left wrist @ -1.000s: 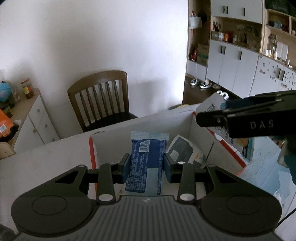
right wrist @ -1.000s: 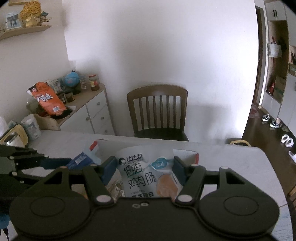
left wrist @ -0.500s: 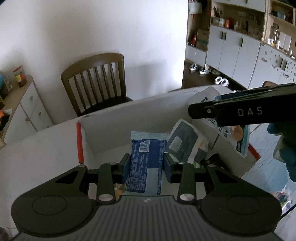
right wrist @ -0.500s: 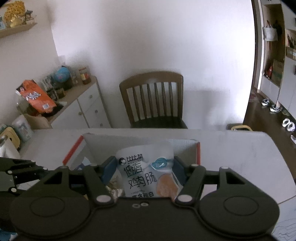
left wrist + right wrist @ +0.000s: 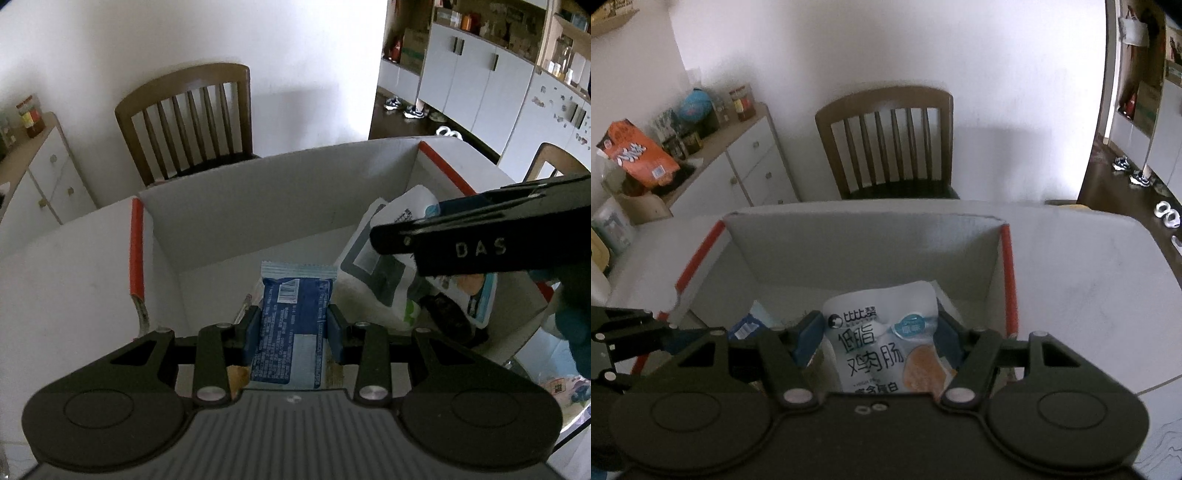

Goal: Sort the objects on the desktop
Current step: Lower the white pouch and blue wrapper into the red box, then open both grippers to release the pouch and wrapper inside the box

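My left gripper (image 5: 291,326) is shut on a blue snack packet (image 5: 291,325) and holds it over the open white cardboard box (image 5: 258,206) with red edges. My right gripper (image 5: 879,339) is shut on a white chicken sausage pouch (image 5: 882,339) and holds it inside the same box (image 5: 864,251). In the left wrist view the right gripper's black body (image 5: 480,236) crosses from the right, with the pouch (image 5: 388,254) hanging under it. In the right wrist view the blue packet (image 5: 746,326) and the left gripper show at lower left.
The box stands on a white table (image 5: 1089,266). A wooden chair (image 5: 886,144) stands behind the table. A white sideboard (image 5: 738,162) with a globe, jars and an orange bag is at left. Dark items (image 5: 447,314) lie in the box.
Both grippers have moved forward and down over the box with their packets. The box now fills more of both views and the packets sit lower inside it.
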`<state>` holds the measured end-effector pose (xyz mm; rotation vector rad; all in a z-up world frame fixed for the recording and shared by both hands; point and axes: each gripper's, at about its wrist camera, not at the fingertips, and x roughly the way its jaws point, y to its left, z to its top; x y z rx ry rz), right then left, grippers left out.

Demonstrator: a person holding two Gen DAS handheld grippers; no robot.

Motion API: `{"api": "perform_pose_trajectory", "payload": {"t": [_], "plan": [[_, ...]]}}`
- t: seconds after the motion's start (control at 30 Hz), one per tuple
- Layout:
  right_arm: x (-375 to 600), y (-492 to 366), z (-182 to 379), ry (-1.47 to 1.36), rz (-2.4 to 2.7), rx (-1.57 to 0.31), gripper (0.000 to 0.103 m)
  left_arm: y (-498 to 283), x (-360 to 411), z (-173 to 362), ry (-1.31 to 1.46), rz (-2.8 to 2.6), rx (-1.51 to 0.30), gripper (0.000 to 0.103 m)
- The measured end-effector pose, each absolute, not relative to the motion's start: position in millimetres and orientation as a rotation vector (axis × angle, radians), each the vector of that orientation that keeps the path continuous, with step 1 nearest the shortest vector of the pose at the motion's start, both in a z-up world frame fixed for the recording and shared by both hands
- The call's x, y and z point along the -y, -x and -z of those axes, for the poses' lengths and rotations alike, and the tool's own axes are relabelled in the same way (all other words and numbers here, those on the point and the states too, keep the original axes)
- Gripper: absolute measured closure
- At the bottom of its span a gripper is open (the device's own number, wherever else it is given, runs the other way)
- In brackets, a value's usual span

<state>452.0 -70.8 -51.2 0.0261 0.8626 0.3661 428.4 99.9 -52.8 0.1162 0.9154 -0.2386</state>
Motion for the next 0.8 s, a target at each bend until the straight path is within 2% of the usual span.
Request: {"api": "perform_pose_trajectory", "payload": {"t": [0.63, 0.67, 0.8], "plan": [[58.6, -454.8, 67.8, 0.016, -0.376, -0.923, 0.038, -447.9, -88.8, 75.2, -0.143, 0.244, -1.023, 0.067], [58.1, -455.4, 67.7, 0.017, -0.374, -0.925, 0.044, -449.4, -89.1, 77.6, -0.138, 0.247, -1.038, 0.067], [59.6, -457.2, 68.7, 0.009, -0.362, -0.941, 0.046, -452.0, -89.2, 81.5, -0.129, 0.249, -1.062, 0.066]]}}
